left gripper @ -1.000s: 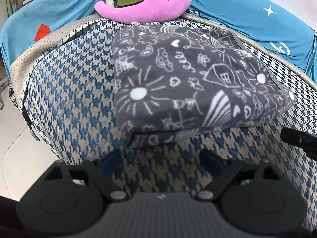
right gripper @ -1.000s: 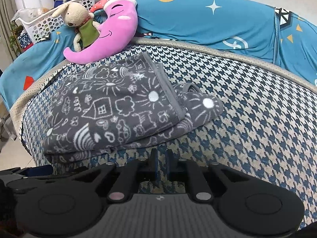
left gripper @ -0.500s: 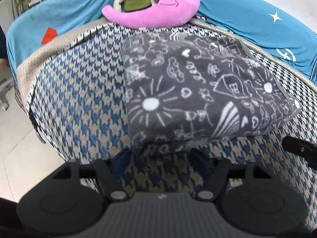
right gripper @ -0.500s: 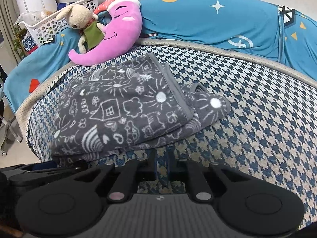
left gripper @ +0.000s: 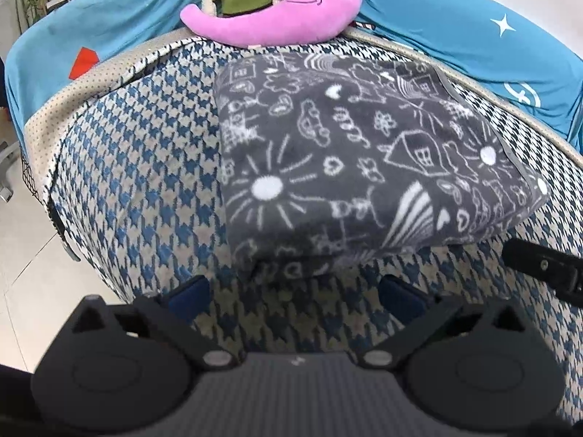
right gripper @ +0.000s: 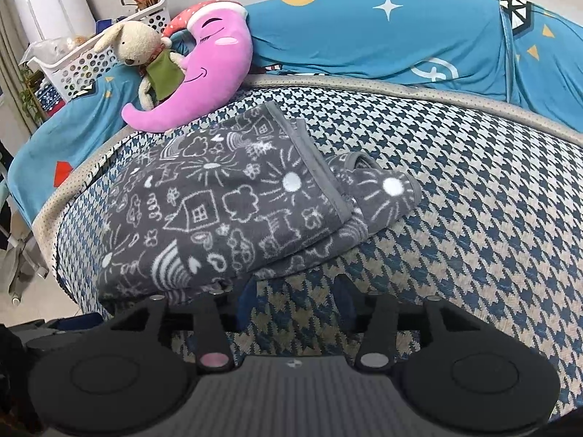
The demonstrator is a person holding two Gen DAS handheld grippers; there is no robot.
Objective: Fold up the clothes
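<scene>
A dark grey fleece garment with white doodle prints (left gripper: pixel 346 167) lies folded on the blue and beige houndstooth cushion (left gripper: pixel 145 182). My left gripper (left gripper: pixel 295 296) is open just short of the garment's near edge, holding nothing. In the right wrist view the same garment (right gripper: pixel 233 215) shows a grey hem and a loose flap sticking out on its right side. My right gripper (right gripper: pixel 295 300) is open at the garment's near right edge, with only cushion between its fingers. The right gripper's black tip (left gripper: pixel 539 266) shows at the right edge of the left wrist view.
A pink moon plush (right gripper: pixel 211 80) and a beige rabbit toy in green (right gripper: pixel 145 58) lean at the back of the cushion. Blue patterned covers (right gripper: pixel 364 36) wrap the backrest. A white perforated basket (right gripper: pixel 91 62) stands behind. The cushion's left edge drops to a tiled floor (left gripper: pixel 32 291).
My right gripper has opened from shut. Both grippers have drawn closer to the garment's near edge. The garment has not moved.
</scene>
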